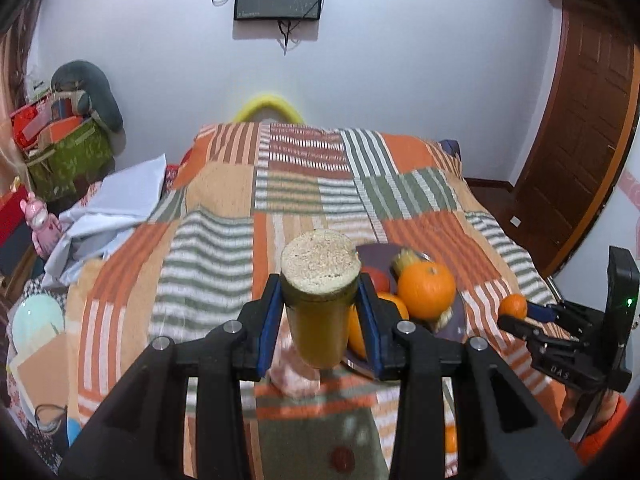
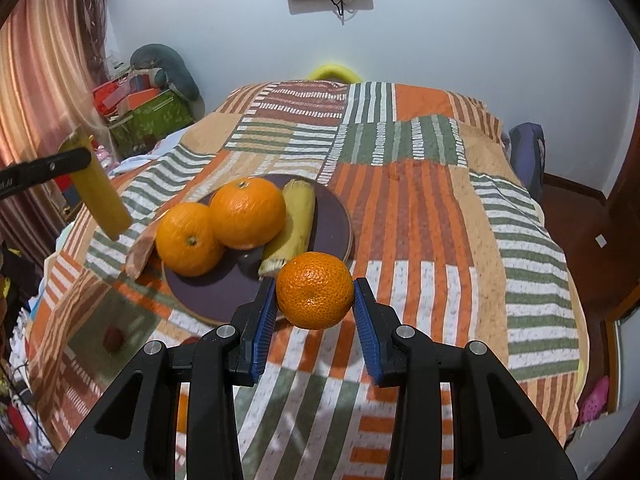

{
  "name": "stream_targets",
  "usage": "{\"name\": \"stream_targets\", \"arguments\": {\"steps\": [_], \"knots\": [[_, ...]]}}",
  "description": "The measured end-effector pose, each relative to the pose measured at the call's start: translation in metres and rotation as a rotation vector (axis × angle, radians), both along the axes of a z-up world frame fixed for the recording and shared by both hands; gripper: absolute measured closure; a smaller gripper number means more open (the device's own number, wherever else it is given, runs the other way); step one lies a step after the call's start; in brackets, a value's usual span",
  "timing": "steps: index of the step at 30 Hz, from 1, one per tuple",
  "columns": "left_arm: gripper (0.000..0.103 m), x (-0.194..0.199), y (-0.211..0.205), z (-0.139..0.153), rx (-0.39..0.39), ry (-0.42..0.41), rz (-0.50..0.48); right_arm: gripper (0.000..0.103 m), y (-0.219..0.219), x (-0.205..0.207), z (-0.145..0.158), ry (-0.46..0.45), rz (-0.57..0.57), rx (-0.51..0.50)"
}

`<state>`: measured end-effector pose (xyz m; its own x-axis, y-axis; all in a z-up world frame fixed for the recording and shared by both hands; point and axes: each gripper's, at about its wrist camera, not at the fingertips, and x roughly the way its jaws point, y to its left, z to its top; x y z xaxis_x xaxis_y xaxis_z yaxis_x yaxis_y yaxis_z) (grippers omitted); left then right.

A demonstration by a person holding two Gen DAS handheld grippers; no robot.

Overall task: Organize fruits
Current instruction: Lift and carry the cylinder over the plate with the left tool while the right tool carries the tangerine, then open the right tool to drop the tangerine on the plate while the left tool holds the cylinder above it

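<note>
My left gripper (image 1: 319, 300) is shut on a yellow-green corn cob (image 1: 318, 312), held above the bed just left of the dark round plate (image 1: 452, 320); it also shows in the right wrist view (image 2: 102, 188). My right gripper (image 2: 314, 300) is shut on a small mandarin (image 2: 315, 295), held above the plate's (image 2: 240, 296) near right rim. The plate holds two large oranges (image 2: 247, 213) (image 2: 188, 239) and a second corn cob (image 2: 294, 224). A reddish-brown object (image 2: 140, 254) leans at the plate's left edge. The right gripper with the mandarin (image 1: 513, 306) shows in the left wrist view.
The plate lies on a striped patchwork bedspread (image 2: 420, 208). A small dark red fruit (image 2: 113, 339) and another orange (image 2: 182, 412) lie on the near bedspread. Boxes and bags (image 1: 64, 148) are stacked left of the bed; a wooden door (image 1: 580, 128) is on the right.
</note>
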<state>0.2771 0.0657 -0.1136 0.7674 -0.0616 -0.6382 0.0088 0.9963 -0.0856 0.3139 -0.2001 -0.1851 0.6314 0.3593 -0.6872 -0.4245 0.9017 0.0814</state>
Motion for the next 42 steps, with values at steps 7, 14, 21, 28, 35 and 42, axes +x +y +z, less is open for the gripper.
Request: {"name": "stream_targets", "arguments": {"steps": [7,14,21,28,35,42], "knots": [[0.067,0.029,-0.009,-0.003,0.04,-0.031,0.005,0.068,0.006,0.021,-0.003,0.001,0.001,-0.004],[0.067,0.06,-0.024,-0.027,0.076,0.003,0.003,0.068,0.016,0.039,-0.011,0.007,0.018,-0.025],[0.067,0.074,-0.039,-0.052,0.087,0.054,-0.029,0.068,0.022,0.052,-0.022,0.015,0.021,-0.049],[0.067,0.073,-0.054,-0.056,0.128,0.047,-0.055,0.068,0.024,0.063,-0.033,0.037,0.014,-0.057],[0.05,0.076,-0.059,-0.061,0.122,0.073,-0.077,0.068,0.023,0.066,-0.035,0.05,0.018,-0.035],[0.043,0.074,-0.062,-0.067,0.115,0.097,-0.096,0.052,0.018,0.065,-0.034,0.056,0.003,-0.05]]}}
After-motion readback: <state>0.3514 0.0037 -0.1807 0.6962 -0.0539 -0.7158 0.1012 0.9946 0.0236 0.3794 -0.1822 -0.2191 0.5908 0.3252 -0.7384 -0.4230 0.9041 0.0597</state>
